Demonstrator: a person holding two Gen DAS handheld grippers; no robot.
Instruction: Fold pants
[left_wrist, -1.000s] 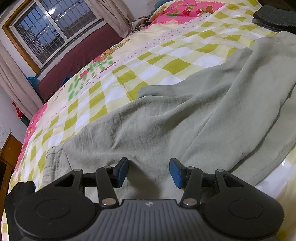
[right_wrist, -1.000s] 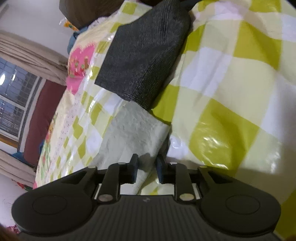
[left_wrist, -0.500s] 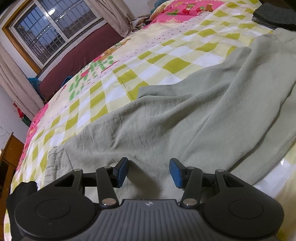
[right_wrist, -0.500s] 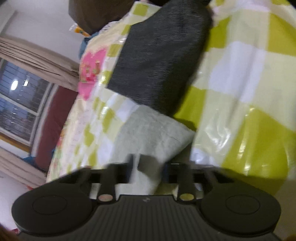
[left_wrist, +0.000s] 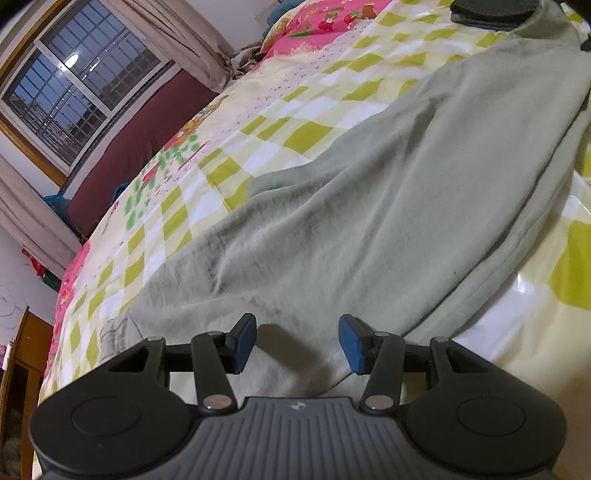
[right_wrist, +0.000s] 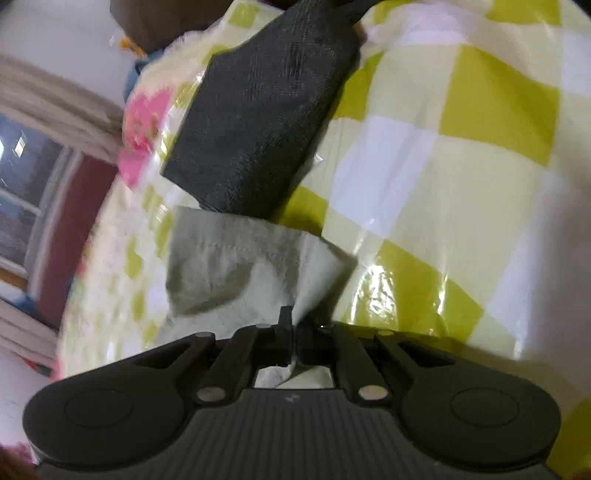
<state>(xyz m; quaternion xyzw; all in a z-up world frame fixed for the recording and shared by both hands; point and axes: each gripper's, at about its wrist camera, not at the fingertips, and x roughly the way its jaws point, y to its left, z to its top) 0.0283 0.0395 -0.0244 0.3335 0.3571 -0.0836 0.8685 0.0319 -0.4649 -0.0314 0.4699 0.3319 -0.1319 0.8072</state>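
Pale-green pants (left_wrist: 369, 206) rumpled across checked bedspread (left_wrist: 295, 122); hem lifted

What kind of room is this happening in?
Most likely a home bedroom: pale green pants lie on a bed under a checked yellow quilt, beside a curtained window.

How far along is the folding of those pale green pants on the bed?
Barely begun. The pale green cotton pants lie spread across the checked bedspread. The right gripper pinches a pant hem; the left gripper hangs open above the cloth. All folds remain.
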